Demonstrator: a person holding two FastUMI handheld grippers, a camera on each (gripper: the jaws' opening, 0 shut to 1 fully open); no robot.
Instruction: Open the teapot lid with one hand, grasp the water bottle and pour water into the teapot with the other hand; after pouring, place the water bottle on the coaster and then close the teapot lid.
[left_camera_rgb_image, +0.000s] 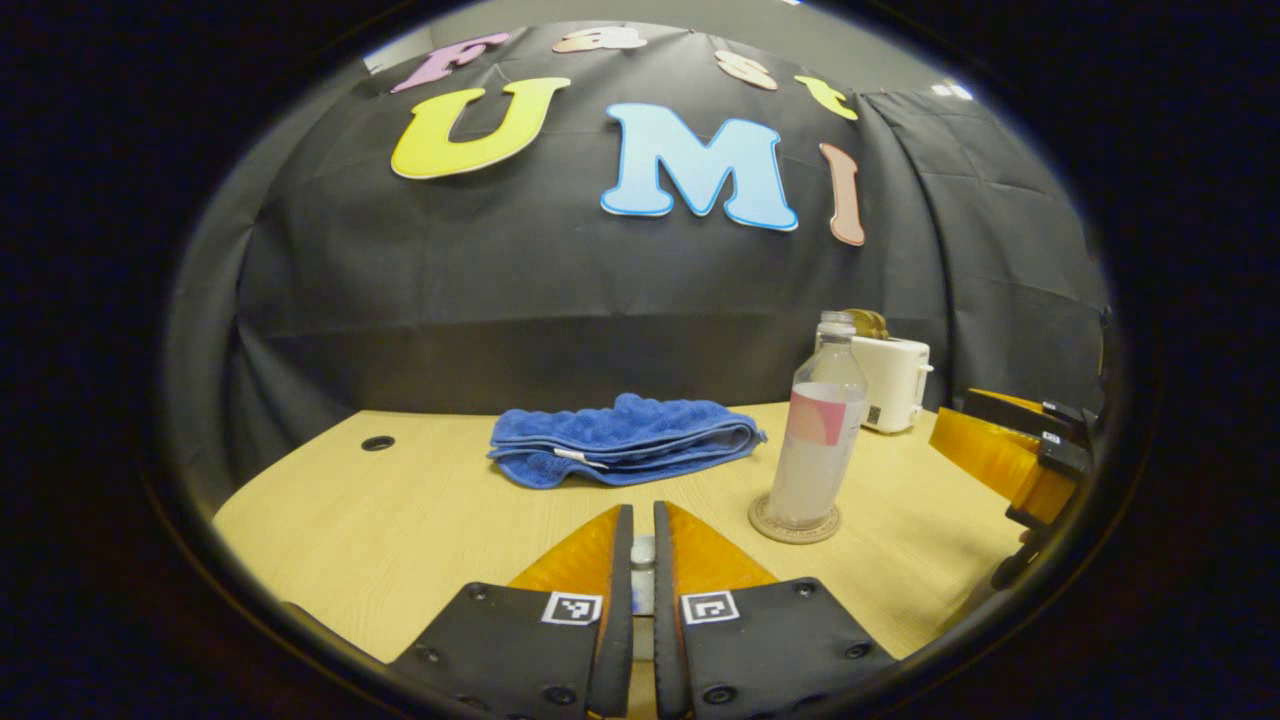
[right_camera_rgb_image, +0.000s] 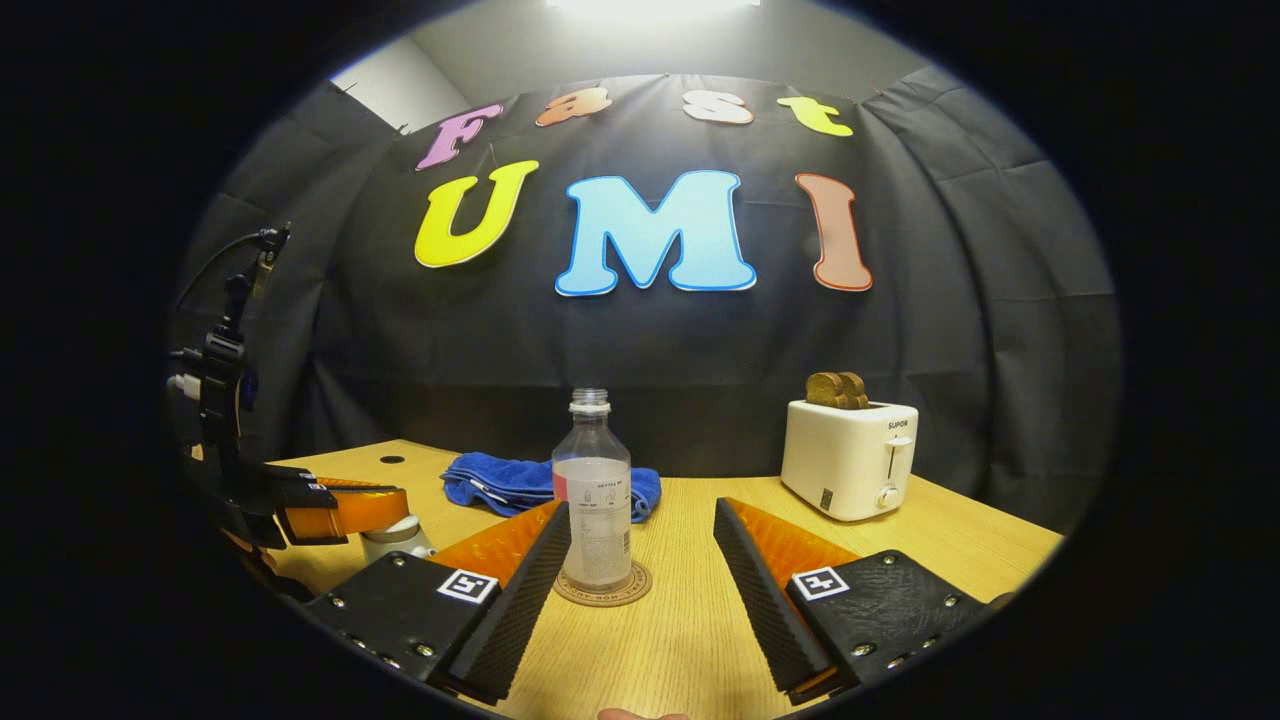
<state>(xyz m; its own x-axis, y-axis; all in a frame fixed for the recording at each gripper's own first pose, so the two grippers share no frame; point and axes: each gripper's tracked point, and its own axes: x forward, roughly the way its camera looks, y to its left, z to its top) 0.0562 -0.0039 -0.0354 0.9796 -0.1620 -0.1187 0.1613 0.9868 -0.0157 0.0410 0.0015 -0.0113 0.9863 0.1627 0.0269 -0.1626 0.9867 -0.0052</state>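
Clear water bottle (right_camera_rgb_image: 592, 490) sitting on coaster (right_camera_rgb_image: 601, 588), pouring apparently over. Right hand-held gripper (right_camera_rgb_image: 640, 545) standing open. Left hand-held gripper (left_camera_rgb_image: 642, 560) pinching lid knob (left_camera_rgb_image: 643, 552) over teapot (right_camera_rgb_image: 396, 539); next: seating lid squarely.

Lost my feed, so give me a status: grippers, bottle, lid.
Left gripper shut on small white teapot lid knob. Right gripper open, clear plastic water bottle upright on round cork coaster. Nothing in the way.
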